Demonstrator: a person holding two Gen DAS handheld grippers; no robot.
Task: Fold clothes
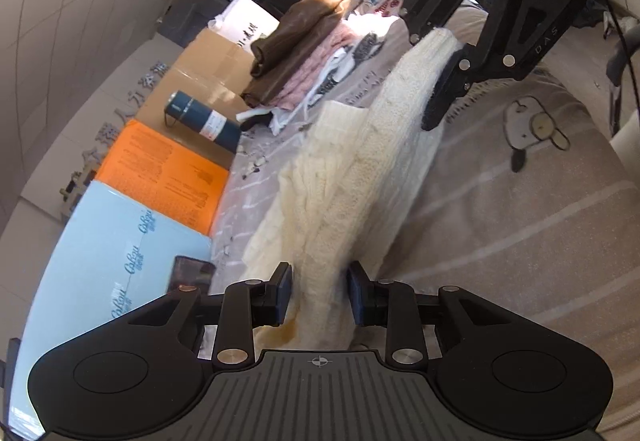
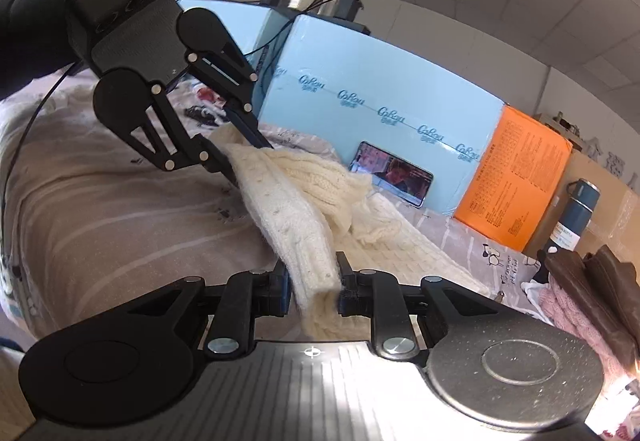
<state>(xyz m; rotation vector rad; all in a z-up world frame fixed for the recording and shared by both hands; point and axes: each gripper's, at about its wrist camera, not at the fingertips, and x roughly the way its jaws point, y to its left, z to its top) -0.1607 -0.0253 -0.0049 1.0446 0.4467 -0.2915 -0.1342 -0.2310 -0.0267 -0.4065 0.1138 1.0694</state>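
Observation:
A cream cable-knit sweater (image 1: 360,169) hangs stretched between both grippers above the bed, its lower part resting on the sheet. My left gripper (image 1: 320,293) is shut on one end of it. My right gripper (image 2: 314,283) is shut on the other end (image 2: 296,225). In the left wrist view the right gripper (image 1: 436,77) pinches the far edge of the sweater. In the right wrist view the left gripper (image 2: 244,157) holds the far end.
The bed has a grey-pink sheet (image 1: 520,209) with cartoon prints. A pile of brown and pink clothes (image 1: 296,49) lies further along. A blue box (image 2: 380,121), an orange box (image 2: 516,177), a dark flask (image 2: 576,213) and a phone (image 2: 396,173) line the bed's edge.

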